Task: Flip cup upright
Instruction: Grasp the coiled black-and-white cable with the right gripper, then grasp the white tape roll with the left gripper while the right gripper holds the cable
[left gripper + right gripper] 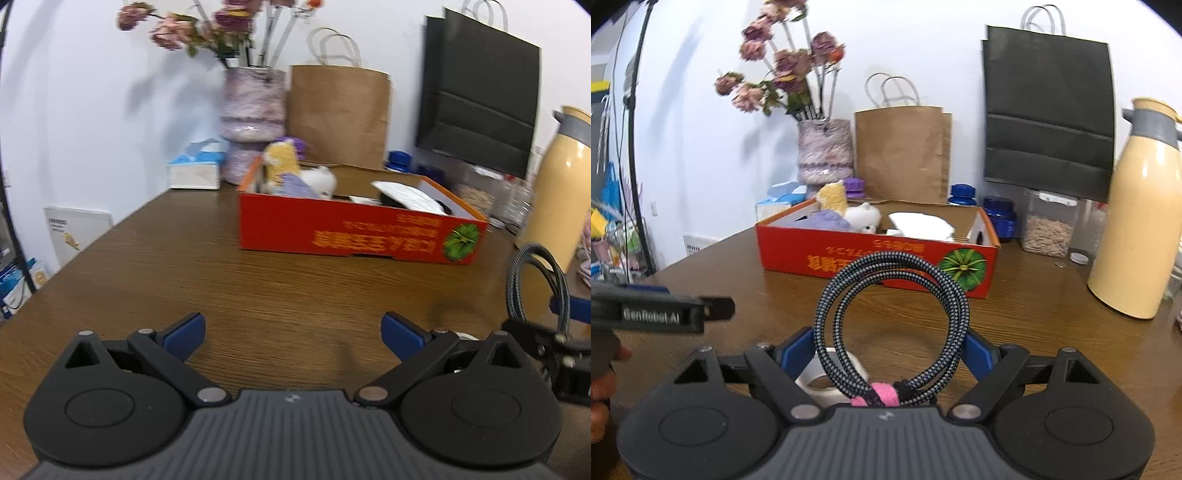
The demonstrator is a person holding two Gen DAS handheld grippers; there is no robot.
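While the left tool [293, 334] hangs wide open over bare tabletop [229, 280], the right tool [892, 350] grips a coiled braided cable [892, 314]. White cup [827, 382] lies just below the coil, near edge; orientation unclear. Red box [875, 254] far centre.
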